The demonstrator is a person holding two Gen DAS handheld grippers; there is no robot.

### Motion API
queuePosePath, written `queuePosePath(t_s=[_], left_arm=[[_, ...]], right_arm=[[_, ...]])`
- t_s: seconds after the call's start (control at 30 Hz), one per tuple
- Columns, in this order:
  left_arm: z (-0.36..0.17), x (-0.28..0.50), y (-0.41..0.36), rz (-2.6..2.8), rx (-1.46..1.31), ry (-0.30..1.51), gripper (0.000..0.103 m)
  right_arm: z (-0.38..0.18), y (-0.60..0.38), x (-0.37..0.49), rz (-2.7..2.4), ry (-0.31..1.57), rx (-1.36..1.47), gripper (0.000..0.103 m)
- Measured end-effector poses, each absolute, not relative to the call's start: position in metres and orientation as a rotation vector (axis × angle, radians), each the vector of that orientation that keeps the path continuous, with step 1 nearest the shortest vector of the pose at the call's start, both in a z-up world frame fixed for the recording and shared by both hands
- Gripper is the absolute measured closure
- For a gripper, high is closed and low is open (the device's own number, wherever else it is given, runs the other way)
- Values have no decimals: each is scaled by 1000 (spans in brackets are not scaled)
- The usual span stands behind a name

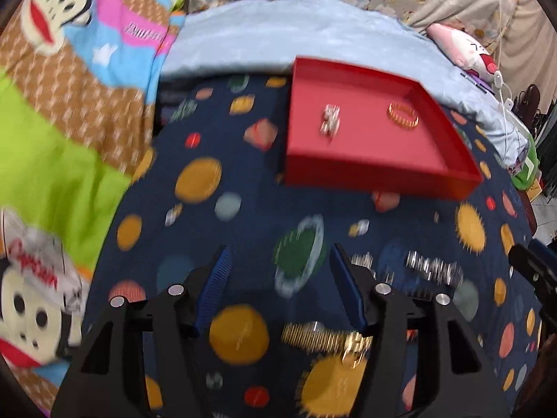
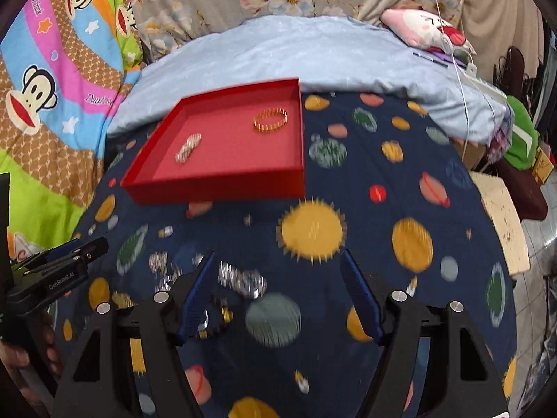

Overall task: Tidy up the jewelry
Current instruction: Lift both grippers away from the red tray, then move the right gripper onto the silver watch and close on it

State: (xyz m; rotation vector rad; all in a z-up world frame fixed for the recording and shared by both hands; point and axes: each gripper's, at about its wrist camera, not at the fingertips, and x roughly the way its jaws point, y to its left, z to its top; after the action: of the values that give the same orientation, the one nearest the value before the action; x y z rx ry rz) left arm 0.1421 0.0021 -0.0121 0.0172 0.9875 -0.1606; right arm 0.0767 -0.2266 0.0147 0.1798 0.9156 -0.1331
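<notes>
A red tray (image 1: 376,177) sits on the dark blue planet-print cloth (image 1: 243,181), with a silver bracelet (image 1: 330,120) and a gold bracelet (image 1: 403,115) lying inside. My left gripper (image 1: 278,278) hovers open over the cloth, nothing between its blue pads. Nearby on the cloth lie a loose silver piece (image 1: 431,268) and a gold chain (image 1: 323,338). In the right wrist view the tray (image 2: 216,188) holds the same silver bracelet (image 2: 188,148) and gold bracelet (image 2: 271,121). My right gripper (image 2: 278,278) is open and holds nothing. A silver piece (image 2: 240,280) lies by its left finger.
A light blue blanket (image 2: 278,52) lies behind the tray, with a cartoon monkey quilt (image 1: 52,104) to the left. A pink plush (image 2: 424,28) and a white cable (image 2: 463,80) sit at the back right. A cream stool (image 2: 501,219) stands off the bed's right edge.
</notes>
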Motion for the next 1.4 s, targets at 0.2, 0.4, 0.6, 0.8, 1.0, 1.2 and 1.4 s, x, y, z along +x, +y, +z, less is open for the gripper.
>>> queuePosePath(t_s=[0.2,0.4,0.6,0.8,1.0,1.2,1.4], left_arm=[[-35,113,13,-141,-20,1058,46],[-47,91,11,-138,-19,1082,46],[-50,82,4,-156,-5,1087,46],[-51,80,2,-158,1,1090,46],[-55,82,3,-151,1,1097,45],[-57,88,4,-143,3,1101,44],[-57,91,5,-142,0,1104,41]], right_arm=[[-10,-225,43,-153,968,200,33],[-23,-218,23,-151,991,198,33],[-24,-212,25,-142,977,171,36],[-27,-211,49,-123,951,132,41],[-36,-206,81,-70,953,127,41],[-44,-198,105,-36,955,108,41],[-53,-196,110,-26,972,100,52]])
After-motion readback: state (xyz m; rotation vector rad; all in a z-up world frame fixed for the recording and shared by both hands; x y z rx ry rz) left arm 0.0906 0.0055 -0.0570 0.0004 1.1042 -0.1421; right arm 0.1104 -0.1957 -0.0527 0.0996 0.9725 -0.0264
